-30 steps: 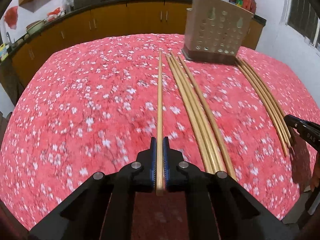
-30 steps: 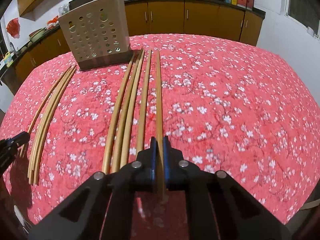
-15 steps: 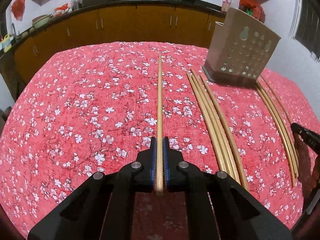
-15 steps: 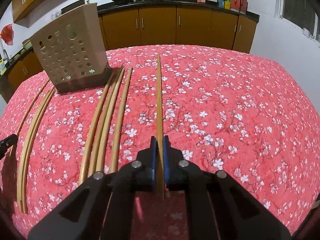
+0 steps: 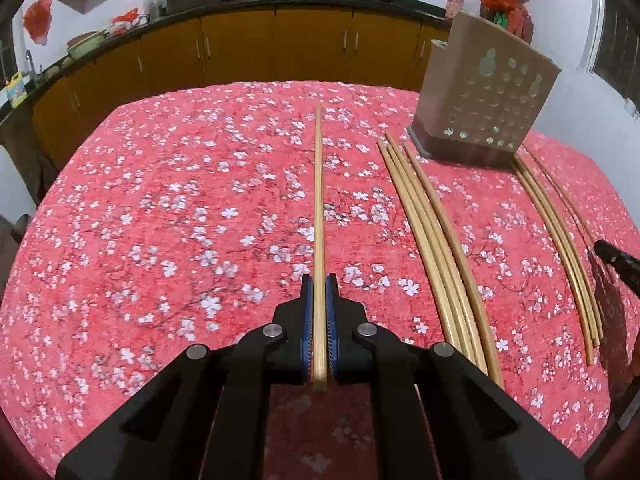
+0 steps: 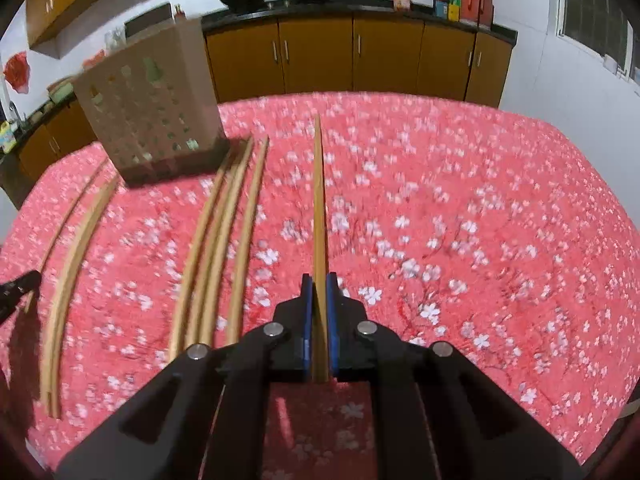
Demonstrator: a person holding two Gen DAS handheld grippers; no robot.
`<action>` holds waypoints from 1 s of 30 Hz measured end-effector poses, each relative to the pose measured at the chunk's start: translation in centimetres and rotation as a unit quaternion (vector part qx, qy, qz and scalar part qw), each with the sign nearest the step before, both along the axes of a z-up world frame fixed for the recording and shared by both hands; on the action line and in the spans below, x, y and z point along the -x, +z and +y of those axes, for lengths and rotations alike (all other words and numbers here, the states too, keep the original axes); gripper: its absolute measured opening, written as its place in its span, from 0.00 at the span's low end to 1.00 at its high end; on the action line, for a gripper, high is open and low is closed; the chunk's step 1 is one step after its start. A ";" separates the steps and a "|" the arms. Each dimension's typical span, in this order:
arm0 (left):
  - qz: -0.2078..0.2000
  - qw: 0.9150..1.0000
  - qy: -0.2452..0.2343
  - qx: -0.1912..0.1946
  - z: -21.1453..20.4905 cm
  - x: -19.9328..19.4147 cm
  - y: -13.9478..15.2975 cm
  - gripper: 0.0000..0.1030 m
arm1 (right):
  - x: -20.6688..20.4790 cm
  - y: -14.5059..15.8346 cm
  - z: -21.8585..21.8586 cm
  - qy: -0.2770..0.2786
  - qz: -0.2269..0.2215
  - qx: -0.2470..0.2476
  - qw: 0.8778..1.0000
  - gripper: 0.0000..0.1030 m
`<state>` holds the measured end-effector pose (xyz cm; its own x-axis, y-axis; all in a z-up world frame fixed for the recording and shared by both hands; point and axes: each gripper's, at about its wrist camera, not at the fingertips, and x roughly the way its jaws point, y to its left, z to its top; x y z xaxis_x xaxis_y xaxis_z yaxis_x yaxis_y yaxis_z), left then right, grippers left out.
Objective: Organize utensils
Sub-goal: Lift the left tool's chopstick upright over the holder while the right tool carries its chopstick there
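My left gripper (image 5: 319, 280) is shut on a long wooden chopstick (image 5: 318, 208) that points forward above the red flowered tablecloth. My right gripper (image 6: 319, 278) is shut on another wooden chopstick (image 6: 319, 208), also held above the cloth. A beige perforated utensil holder (image 5: 486, 96) stands at the far right of the left wrist view and at the far left of the right wrist view (image 6: 150, 108). Bundles of chopsticks (image 5: 436, 248) lie on the cloth beside it; they also show in the right wrist view (image 6: 218, 240).
A second bundle of chopsticks (image 5: 560, 240) lies past the holder, near the other gripper's tip (image 5: 616, 260). The table (image 5: 160, 220) is covered in red cloth. Brown kitchen cabinets (image 6: 352, 56) with woks on the counter run along the back wall.
Both grippers have lifted and pulled back with their chopsticks. The holder now looks more upright and farther off. The right wrist view is blurred from motion.
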<state>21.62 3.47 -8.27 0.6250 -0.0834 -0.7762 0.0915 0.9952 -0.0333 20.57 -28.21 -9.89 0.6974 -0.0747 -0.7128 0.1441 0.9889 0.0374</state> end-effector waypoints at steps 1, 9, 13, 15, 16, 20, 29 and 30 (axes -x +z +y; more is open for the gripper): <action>-0.006 1.000 0.003 0.001 0.3 0.3 0.5 0.07 | 0.5 0.9 0.1 0.001 -0.014 0.004 1.000 0.08; -0.073 0.997 0.023 0.017 2.7 1.7 5.8 0.07 | 2.4 6.3 -0.5 -0.003 -0.088 -0.001 0.996 0.08; -0.108 0.993 0.038 0.032 3.3 2.0 8.2 0.07 | 2.7 7.9 -0.8 -0.007 -0.117 -0.002 0.993 0.08; -0.126 0.990 0.043 0.036 3.3 1.9 9.3 0.07 | 2.8 8.8 -1.0 -0.010 -0.133 0.001 0.991 0.08; -0.136 0.989 0.046 0.037 3.4 1.8 10.0 0.07 | 2.8 9.2 -1.0 -0.012 -0.139 0.002 0.990 0.08; -0.158 0.985 0.055 0.038 3.8 1.4 11.7 0.07 | 2.8 10.8 -1.3 -0.017 -0.163 0.007 0.986 0.08; -0.196 0.978 0.067 0.023 4.6 -0.2 15.2 0.07 | 1.2 15.8 -2.4 -0.026 -0.213 0.010 0.977 0.07; -0.200 0.977 0.068 0.022 4.7 -0.3 15.6 0.07 | 1.1 16.5 -2.3 -0.025 -0.219 0.010 0.975 0.07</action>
<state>21.92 8.14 7.33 0.8856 -0.0057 -0.4644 -0.0276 0.9975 -0.0649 19.47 -30.56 6.63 0.9301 -0.1266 -0.3448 0.1660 0.9823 0.0870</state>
